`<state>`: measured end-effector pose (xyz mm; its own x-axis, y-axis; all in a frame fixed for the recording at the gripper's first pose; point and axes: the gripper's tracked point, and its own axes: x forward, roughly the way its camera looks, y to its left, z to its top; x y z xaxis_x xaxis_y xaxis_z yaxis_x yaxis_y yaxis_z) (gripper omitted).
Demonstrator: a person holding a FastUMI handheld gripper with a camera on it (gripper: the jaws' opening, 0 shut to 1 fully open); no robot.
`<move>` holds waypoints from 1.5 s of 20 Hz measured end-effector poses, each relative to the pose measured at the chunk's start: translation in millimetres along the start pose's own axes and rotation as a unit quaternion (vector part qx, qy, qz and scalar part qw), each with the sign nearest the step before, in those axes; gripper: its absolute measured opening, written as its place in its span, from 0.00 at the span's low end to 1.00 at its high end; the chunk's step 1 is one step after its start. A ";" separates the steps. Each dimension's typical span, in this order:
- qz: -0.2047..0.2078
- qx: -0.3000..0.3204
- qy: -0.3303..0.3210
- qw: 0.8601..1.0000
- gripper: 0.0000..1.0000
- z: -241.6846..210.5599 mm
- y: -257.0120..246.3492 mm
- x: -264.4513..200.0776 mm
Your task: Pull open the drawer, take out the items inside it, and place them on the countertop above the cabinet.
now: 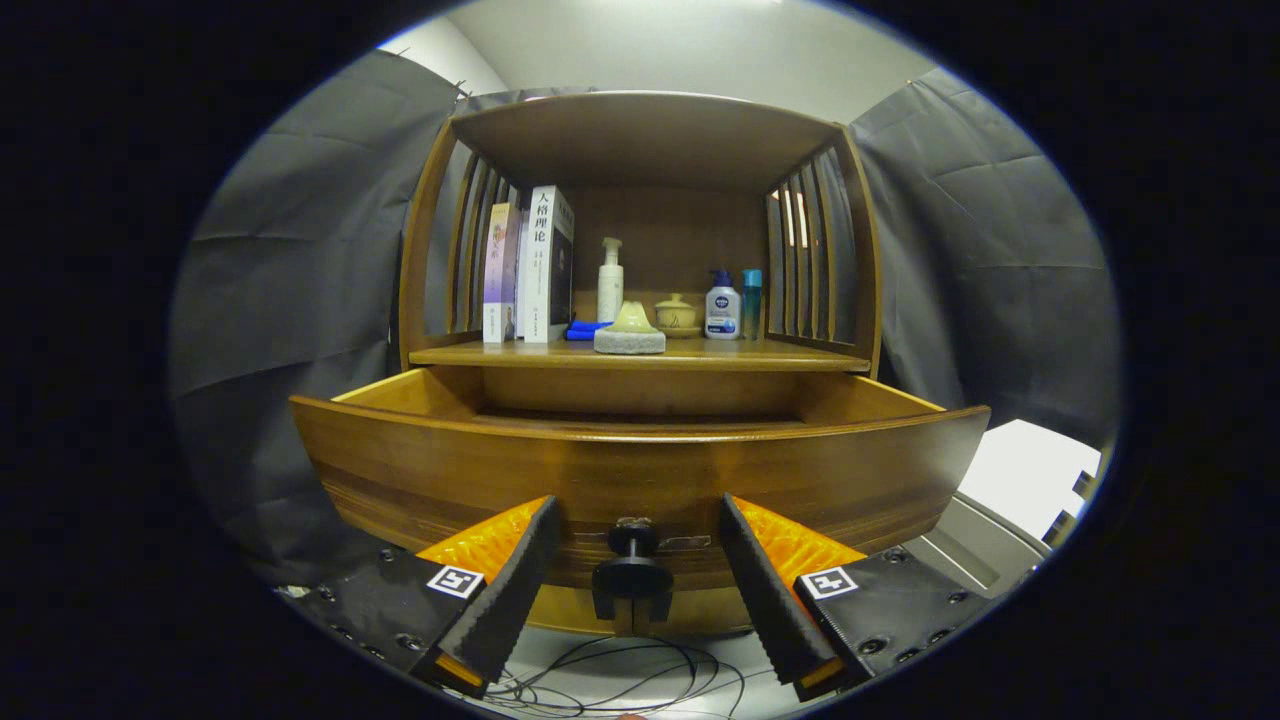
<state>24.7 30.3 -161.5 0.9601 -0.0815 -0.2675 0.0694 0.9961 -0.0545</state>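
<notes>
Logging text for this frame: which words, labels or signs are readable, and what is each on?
"人格理论": on the spine of the white book.
Purple book beside it: print blurred, unreadable.
Blue-labelled pump bottle: label too small to read.
Square coded markers, no words: one on each of the fingers, which stand open either side of the drawer knob.

White book spine (543,262): large Chinese characters, 人格理论, running top to bottom
Purple book (499,270) beside it: print too small to read
Pump bottle (722,310) on the shelf: blue label, wording not legible
Fingers (635,590): spread wide, each carrying a square black-and-white marker tag (455,581)
</notes>
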 end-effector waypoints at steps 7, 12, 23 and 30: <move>0.003 0.018 -0.001 1.000 0.98 -0.4 -5.7 4.5; 0.014 0.036 0.001 0.999 0.98 5.4 -6.4 25.7; 0.018 0.059 -0.005 0.998 0.98 18.2 -7.4 80.1; 0.022 0.052 0.000 0.998 0.98 22.2 -2.3 109.3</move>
<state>135.5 19.8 -169.2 0.9628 -0.0381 -0.2677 0.0552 0.9969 0.0568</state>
